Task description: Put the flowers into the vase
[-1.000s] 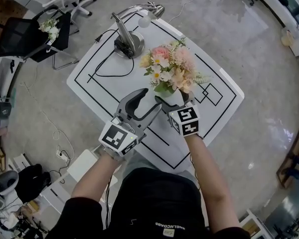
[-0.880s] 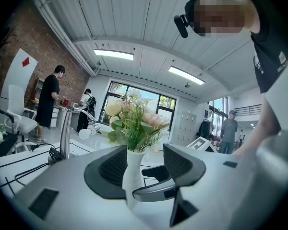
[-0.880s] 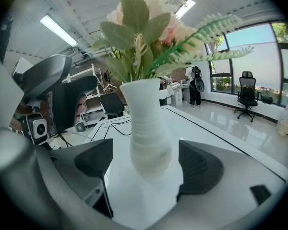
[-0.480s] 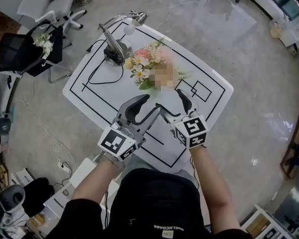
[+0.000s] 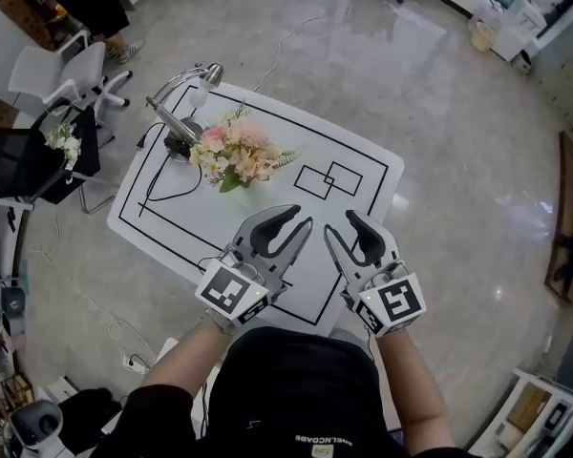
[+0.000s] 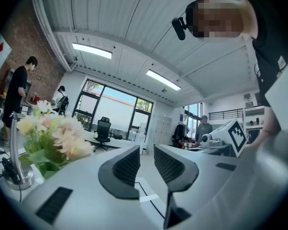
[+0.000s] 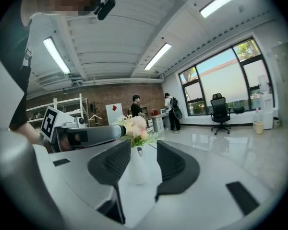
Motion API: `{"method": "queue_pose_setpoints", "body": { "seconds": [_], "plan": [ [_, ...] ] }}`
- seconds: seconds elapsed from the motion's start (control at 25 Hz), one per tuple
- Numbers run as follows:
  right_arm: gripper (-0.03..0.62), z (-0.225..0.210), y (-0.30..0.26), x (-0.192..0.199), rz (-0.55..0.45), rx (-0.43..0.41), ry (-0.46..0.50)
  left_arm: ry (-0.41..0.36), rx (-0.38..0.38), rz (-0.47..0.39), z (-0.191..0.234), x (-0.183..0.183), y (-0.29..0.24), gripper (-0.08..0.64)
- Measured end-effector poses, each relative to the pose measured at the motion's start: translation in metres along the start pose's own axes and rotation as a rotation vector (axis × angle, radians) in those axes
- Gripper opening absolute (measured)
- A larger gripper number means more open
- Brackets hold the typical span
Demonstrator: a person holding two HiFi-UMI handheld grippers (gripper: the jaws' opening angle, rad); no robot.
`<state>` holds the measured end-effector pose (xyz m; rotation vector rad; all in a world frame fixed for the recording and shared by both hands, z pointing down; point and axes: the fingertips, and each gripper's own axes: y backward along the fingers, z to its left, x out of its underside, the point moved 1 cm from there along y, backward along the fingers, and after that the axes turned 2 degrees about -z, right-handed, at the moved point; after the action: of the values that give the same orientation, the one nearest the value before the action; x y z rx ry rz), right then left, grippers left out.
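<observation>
The flowers [image 5: 231,151] stand in the vase [image 7: 137,169] on the table [image 5: 353,175]. The left gripper [image 5: 304,218] and right gripper [image 5: 337,221] hover nearby, their jaws just closing but apart and empty. Each carries a square marker [image 5: 231,291].

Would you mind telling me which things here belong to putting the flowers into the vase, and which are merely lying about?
Belonging to the job:
- flowers, already standing in the vase
- white vase, on the table

Merely lying about:
- desk lamp, on the table behind the flowers
- small bunch of flowers on the black chair
- white office chair
</observation>
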<state>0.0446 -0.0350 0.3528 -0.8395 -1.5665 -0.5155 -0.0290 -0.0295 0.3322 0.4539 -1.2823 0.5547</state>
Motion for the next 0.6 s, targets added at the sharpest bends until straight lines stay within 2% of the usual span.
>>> {"method": "queue_pose_setpoints", "body": {
  "seconds": [0.16,0.32,0.6],
  "plan": [
    [0.114,-0.015,0.052,-0.019,-0.053,0.095,-0.003,-0.001,0.077,-0.004,-0.037,-0.007,-0.019,0.066],
    [0.100,-0.027,0.097,-0.028,-0.076,0.173,-0.019,-0.005,0.143,0.013,-0.070,-0.006,-0.031,0.042],
    [0.084,-0.038,0.143,-0.031,-0.104,0.277,-0.051,0.015,0.183,0.036,-0.098,-0.003,-0.042,0.015]
  ]
}}
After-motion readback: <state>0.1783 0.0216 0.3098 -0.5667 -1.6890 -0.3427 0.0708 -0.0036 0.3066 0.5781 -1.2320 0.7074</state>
